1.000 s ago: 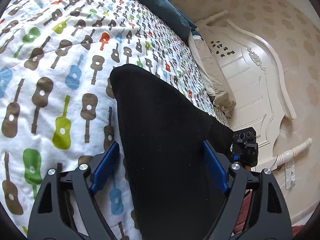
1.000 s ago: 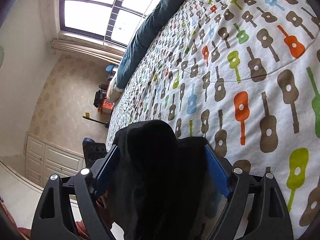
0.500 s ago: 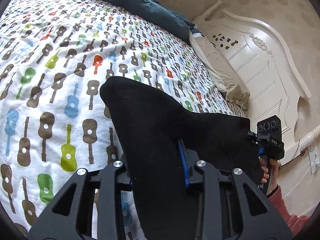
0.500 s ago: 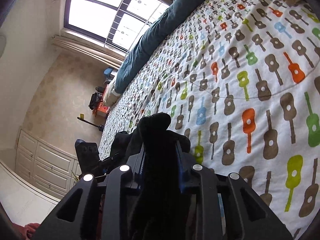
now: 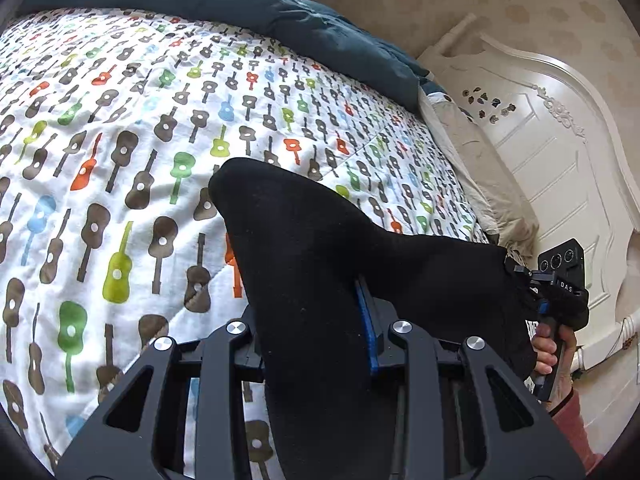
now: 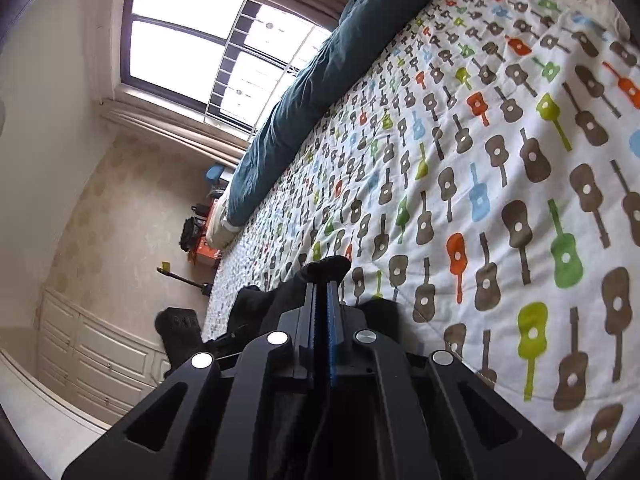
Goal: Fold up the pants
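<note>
Left wrist view: my left gripper (image 5: 316, 320) fills the bottom of the frame, its jaws clenched on the black pants (image 5: 320, 248); the blue pad shows on the right side of the cloth, pressed against it; these jaws have just been closing, with the fabric between them. The pants rise from my jaws toward the middle of the frame as a rounded fold, and a second stretch runs off to the right, where it reaches my right gripper (image 5: 560, 280) at the right edge; my right hand (image 5: 550, 354) wraps that gripper's handle, a red sleeve (image 5: 576, 424) below it. Under the pants lies the bed's quilt (image 5: 120, 140), white with small guitars; a dark teal blanket (image 5: 240, 4) runs along the top; a white headboard (image 5: 560, 140) stands at the upper right.

Right wrist view: my right gripper (image 6: 320, 292) sits at lower centre, jaws pressed together with only a thin edge of the pants (image 6: 324, 268) caught between the blue pads; these jaws too have just been closing on the cloth. A bunch of black fabric pokes above the tips and hangs to the left of them. The quilt (image 6: 500, 160) fills the right half; the teal blanket (image 6: 320, 92) runs up the middle; a window (image 6: 192, 40) glows at the upper left; my left gripper (image 6: 180, 328) shows dark at the lower left.
</note>
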